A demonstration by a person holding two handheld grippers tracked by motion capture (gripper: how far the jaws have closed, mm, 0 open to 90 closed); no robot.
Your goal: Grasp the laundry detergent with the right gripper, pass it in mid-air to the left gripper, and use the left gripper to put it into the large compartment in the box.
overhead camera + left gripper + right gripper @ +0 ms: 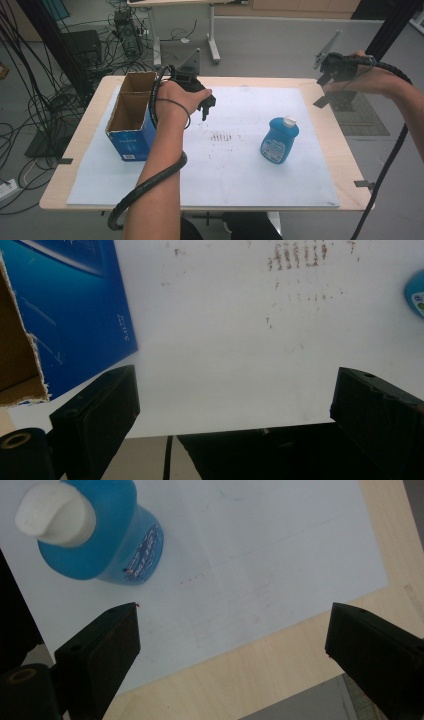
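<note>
1. High view: blue bottle (pixel 279 140) upright right of the table's (pixel 320 200) middle; left gripper (pixel 204 103) beside blue box (pixel 131 134); right gripper (pixel 331 80) beyond the far right corner.
2. Left gripper view: jaws wide, nothing held.
3. Right gripper view: jaws wide, empty; bottle (pixel 107 532) ahead.

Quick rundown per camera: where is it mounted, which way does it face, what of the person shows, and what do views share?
High view: above the person's side, looking forward and down at the table; both forearms, left gripper and right gripper show.
Left gripper view: rides the left gripper, looks down along its open jaws at the white mat and blue box.
Right gripper view: rides the right gripper, open jaws over the mat's edge.
Shared: all three catch the blue bottle; high and left gripper views share the box.
</note>
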